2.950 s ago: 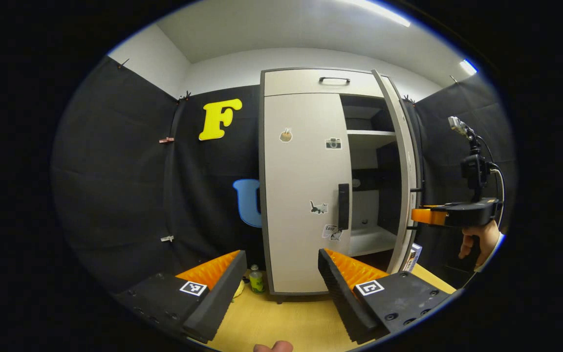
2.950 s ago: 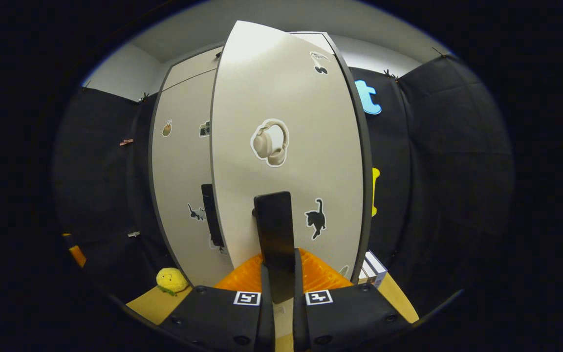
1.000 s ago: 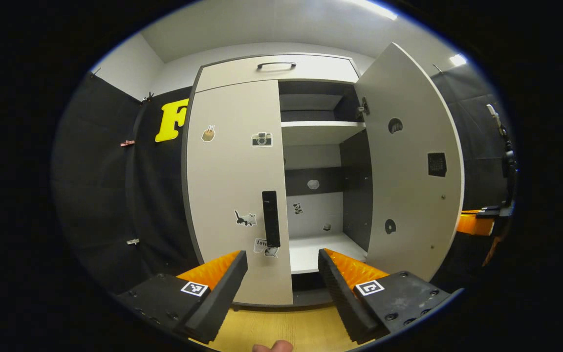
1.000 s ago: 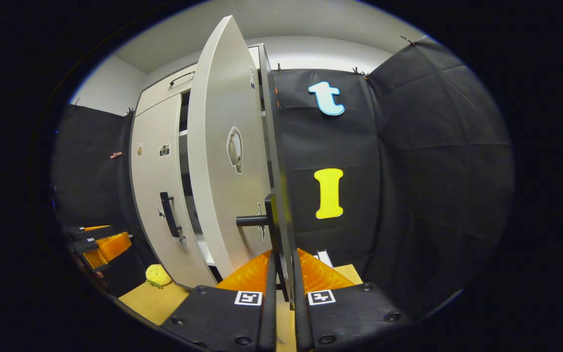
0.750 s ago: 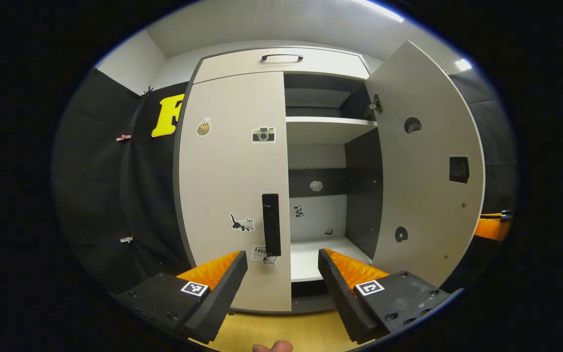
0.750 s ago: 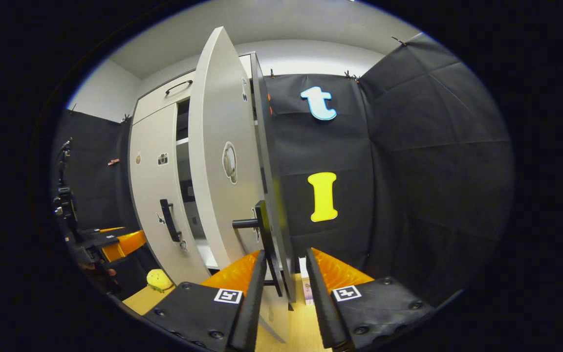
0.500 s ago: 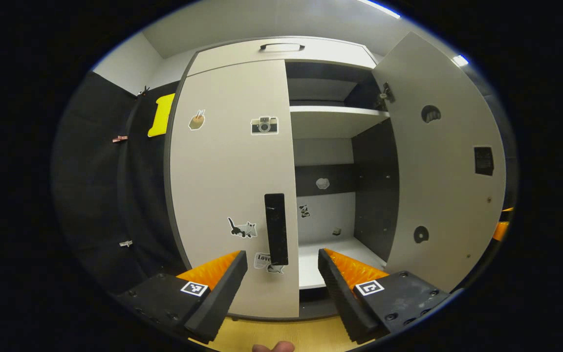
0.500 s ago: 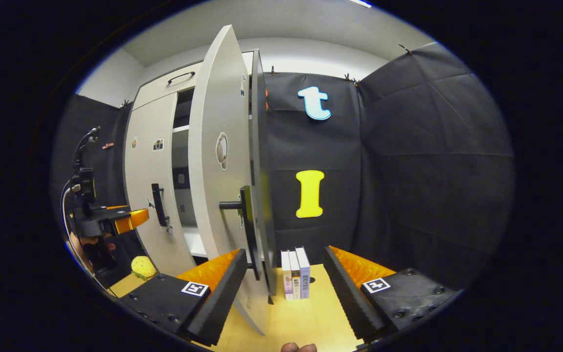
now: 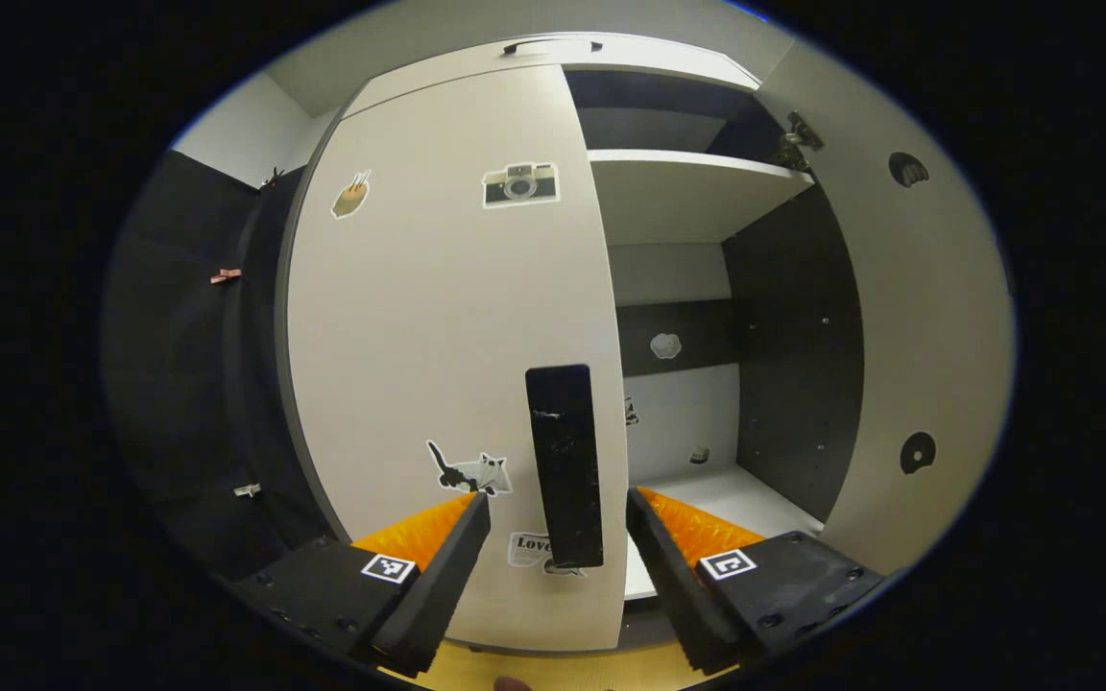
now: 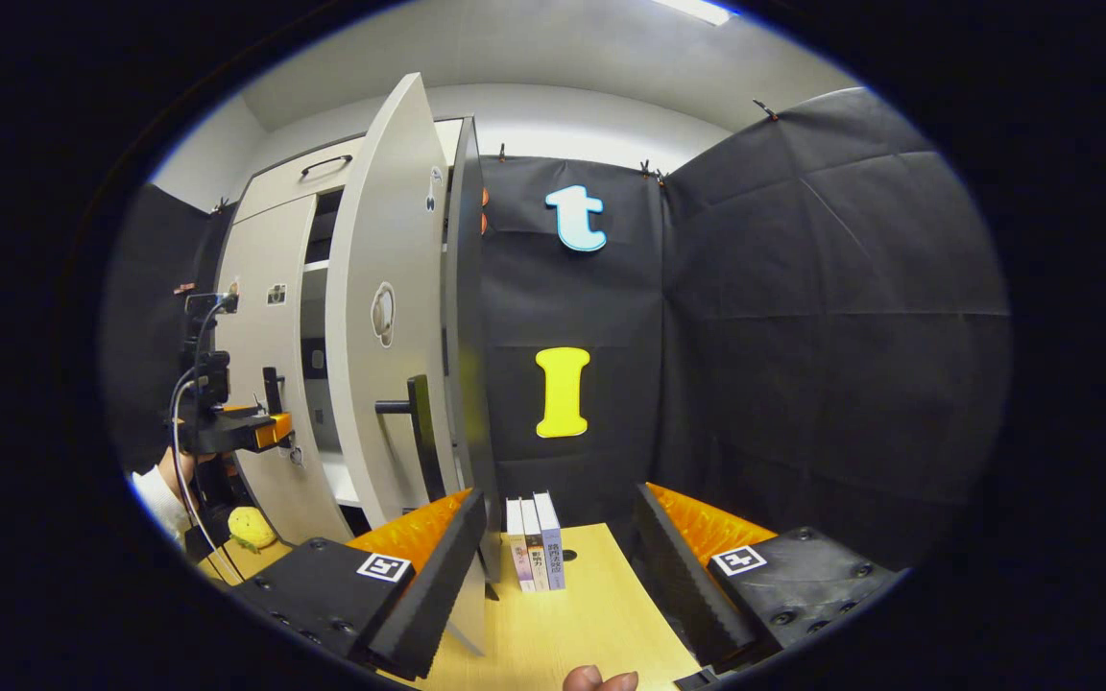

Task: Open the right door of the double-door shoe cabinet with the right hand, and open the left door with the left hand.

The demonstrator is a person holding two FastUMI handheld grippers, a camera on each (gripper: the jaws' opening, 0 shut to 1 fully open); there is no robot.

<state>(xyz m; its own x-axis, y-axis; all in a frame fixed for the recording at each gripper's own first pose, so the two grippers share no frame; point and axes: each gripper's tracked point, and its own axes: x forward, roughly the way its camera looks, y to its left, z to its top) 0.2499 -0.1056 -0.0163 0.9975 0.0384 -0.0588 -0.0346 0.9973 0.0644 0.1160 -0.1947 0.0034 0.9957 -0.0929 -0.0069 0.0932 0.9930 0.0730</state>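
While both grippers hang free of the cabinet, the scene reads as follows.

Left gripper: fingers spread wide, grasping nothing; the black bar handle of the left door sits between the fingertips without visible contact. In the right gripper view it appears at far left, held by a hand in a white sleeve, level with that handle.

Right gripper: fingers released and wide apart, holding nothing, just right of the open door's edge.

Pale beige double-door shoe cabinet: stands on a light wooden table.

Left door: closed; carries cat and camera stickers.

Left door handle: black, upright, near the door's right edge.

Right door: swung wide open, seen nearly edge-on; its inner face shows at right in the left gripper view.

Right door handle: black, untouched.

Cabinet interior: pale shelf, dark side panel.

Three upright books: on the table, between the right gripper's fingers, farther off.

Yellow plush toy: on the table, at the cabinet's near left corner.
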